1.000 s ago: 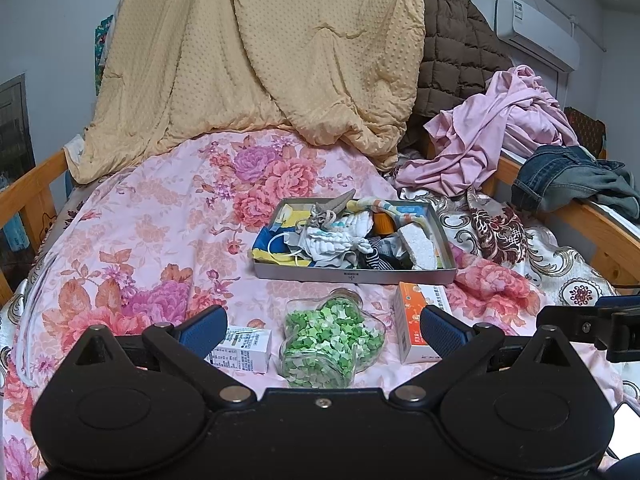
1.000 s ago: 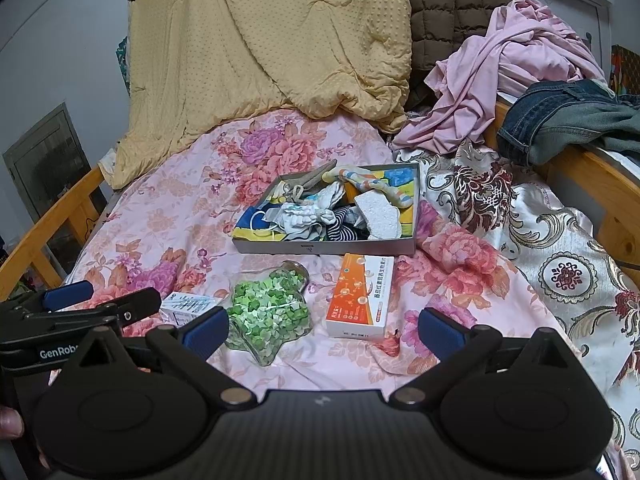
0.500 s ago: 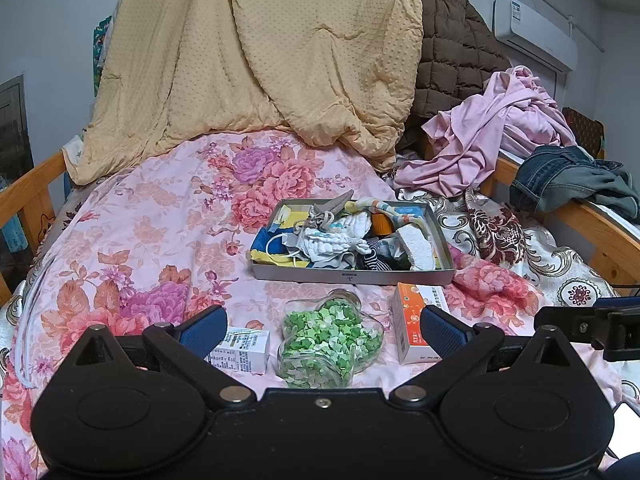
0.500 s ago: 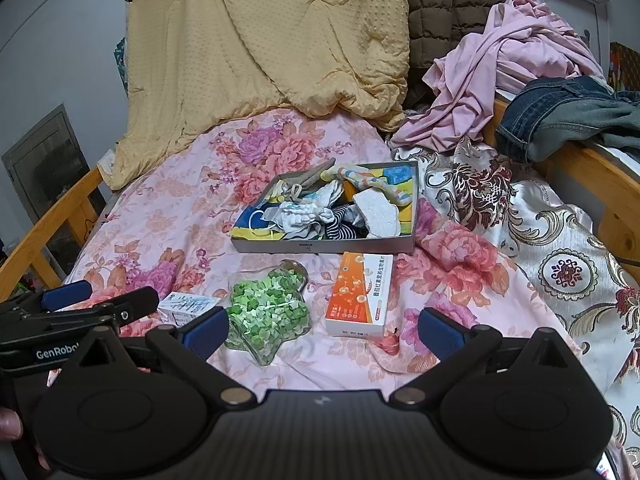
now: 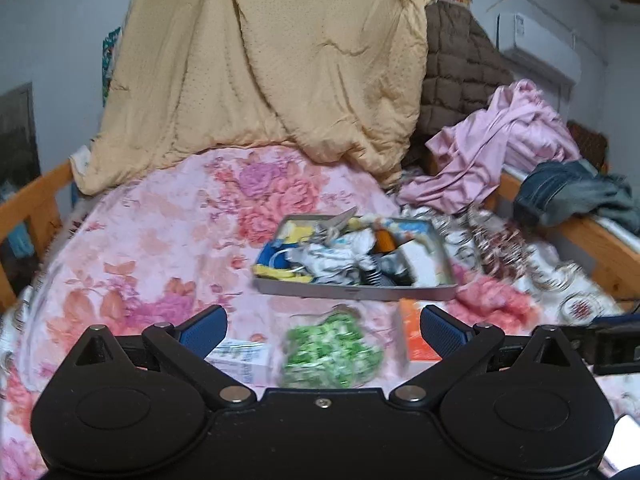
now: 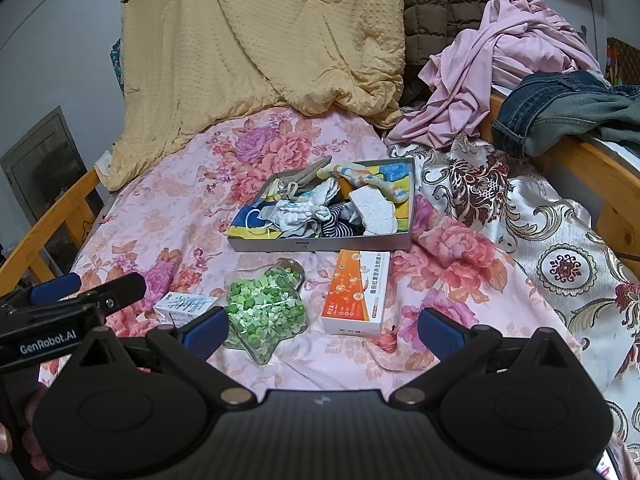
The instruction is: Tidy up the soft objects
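Two grippers hover over the bed, and both are empty. The left gripper [image 5: 322,330] has its blue-padded jaws spread wide with nothing between them; the right gripper [image 6: 322,330] is likewise splayed apart and grips nothing. The left view is smeared by blur, so fine detail comes from the right wrist.

One grey tray [image 6: 320,244] sits on the pink floral sheet [image 6: 160,220], roughly mid-bed, and that is where the soft things are: a jumble of small cloth pieces [image 6: 304,212] packed inside it, too tangled to count, with one white slab of foam [image 6: 374,212] lying on top at its right side. In the left view the same tray [image 5: 356,290] sits ahead of the jaws.

In front of the tray, three loose items in a row: one small white carton [image 6: 186,306] on the left, one star-shaped clear jar [image 6: 266,314] filled with green bits in the middle, one orange-and-white box [image 6: 356,298] on the right. None touches the tray.

Farther back, one beige quilt [image 6: 260,40] hangs draped, one brown padded jacket [image 6: 440,0] beside it, one pink garment [image 6: 500,76] heaped at the right, and one pair of jeans [image 6: 560,112] on the wooden bed rail [image 6: 600,176]. A patterned satin cloth [image 6: 540,240] covers the bed's right side.
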